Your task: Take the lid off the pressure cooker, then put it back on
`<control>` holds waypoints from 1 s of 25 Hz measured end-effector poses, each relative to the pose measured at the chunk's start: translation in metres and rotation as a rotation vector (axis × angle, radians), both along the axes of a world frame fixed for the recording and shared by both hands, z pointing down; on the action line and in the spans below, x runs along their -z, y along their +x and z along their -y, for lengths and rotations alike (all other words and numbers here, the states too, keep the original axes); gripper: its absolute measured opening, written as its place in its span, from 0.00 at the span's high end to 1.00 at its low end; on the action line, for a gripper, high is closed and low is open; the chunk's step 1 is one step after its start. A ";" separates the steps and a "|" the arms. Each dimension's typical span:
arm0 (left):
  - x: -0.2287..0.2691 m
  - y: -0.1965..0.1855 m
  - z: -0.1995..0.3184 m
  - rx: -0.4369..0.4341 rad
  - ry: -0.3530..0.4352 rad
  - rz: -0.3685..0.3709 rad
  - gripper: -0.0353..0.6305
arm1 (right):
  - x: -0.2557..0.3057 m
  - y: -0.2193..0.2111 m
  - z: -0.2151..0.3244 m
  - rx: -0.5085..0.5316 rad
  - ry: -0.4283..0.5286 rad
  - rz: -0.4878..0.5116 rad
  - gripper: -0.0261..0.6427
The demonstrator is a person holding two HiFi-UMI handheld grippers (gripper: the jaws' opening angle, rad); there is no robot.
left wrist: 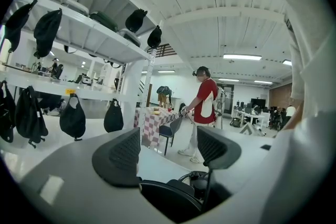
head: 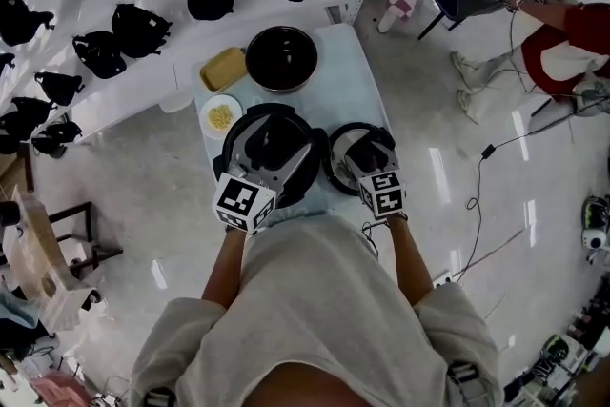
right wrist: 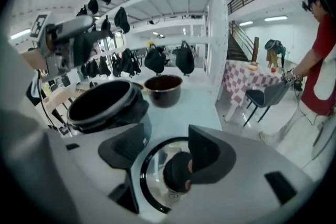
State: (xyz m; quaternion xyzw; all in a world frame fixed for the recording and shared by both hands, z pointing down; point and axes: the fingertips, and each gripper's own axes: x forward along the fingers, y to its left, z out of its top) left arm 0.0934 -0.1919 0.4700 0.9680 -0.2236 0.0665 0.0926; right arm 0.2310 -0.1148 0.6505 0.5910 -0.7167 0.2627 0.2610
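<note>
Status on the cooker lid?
Left gripper open, empty, over cooker. Right gripper open around knob, no grip. Lid off, flat on table. Nothing blocking.

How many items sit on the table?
5: pressure cooker front left, its lid front right, dark pot at back, yellow dish and small plate along the left edge. Something small could be hidden.

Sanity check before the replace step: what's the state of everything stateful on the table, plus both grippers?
pressure cooker: open, lid off.
lid: lying beside the cooker, knob side up.
lid knob: between the right gripper's jaws, not clamped.
right gripper: open.
left gripper: open, nothing between the jaws, over the cooker.
dark bowl: upright, looks empty.
white plate: holds yellow food.
</note>
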 end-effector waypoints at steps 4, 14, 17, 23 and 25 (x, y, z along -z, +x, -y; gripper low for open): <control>0.000 -0.002 0.001 0.005 -0.001 0.004 0.46 | -0.068 0.021 -0.012 0.012 -0.196 -0.015 0.52; -0.003 -0.017 0.003 0.054 -0.013 0.019 0.46 | -0.140 0.037 -0.024 0.091 -0.478 -0.083 0.51; -0.003 -0.026 0.006 0.079 -0.016 0.026 0.46 | -0.152 0.036 -0.023 0.133 -0.530 -0.108 0.51; -0.003 -0.041 0.011 0.129 -0.017 0.030 0.46 | -0.154 0.036 -0.032 0.139 -0.617 -0.099 0.52; -0.004 -0.041 0.011 0.132 -0.020 0.031 0.46 | -0.155 0.035 -0.024 0.150 -0.569 -0.104 0.52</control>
